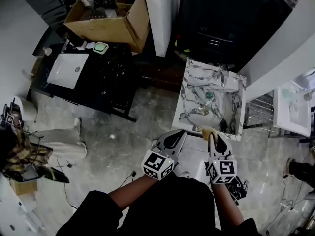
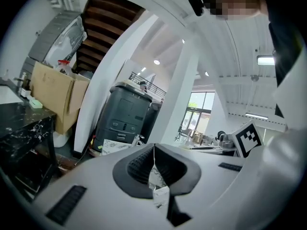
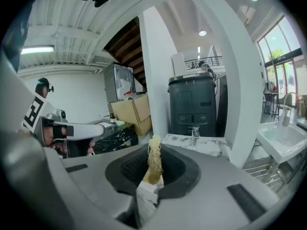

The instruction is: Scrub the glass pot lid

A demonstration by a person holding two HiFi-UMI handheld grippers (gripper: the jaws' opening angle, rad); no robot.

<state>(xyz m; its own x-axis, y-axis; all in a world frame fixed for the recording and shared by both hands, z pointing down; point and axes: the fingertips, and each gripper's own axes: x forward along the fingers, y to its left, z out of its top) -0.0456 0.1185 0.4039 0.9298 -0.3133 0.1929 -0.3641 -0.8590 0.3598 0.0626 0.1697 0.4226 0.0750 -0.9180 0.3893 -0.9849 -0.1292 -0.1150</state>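
Note:
A marble-patterned sink [image 1: 190,90] stands on the floor ahead of me. In its basin lies a round glassy shape [image 1: 203,111] that looks like the pot lid, with a small green item [image 1: 209,95] beside it. My right gripper [image 1: 210,134] hovers just short of the sink's near edge. It is shut on a yellow fibrous scrub pad [image 3: 153,158], which sticks up between the jaws. The left gripper [image 1: 180,133] hangs beside it on the left, shut [image 2: 154,152] and holding nothing. The sink's top [image 3: 211,145] and tap [image 3: 194,133] appear beyond the right jaws.
At left are a black counter [image 1: 106,77] with a white basin [image 1: 68,70], a green dish [image 1: 100,47] and a cardboard box [image 1: 110,14]. A dark cabinet [image 1: 221,23] stands behind the sink. A wire rack [image 1: 258,113] and white basin [image 1: 293,109] are at right. A person [image 1: 19,151] stands at left.

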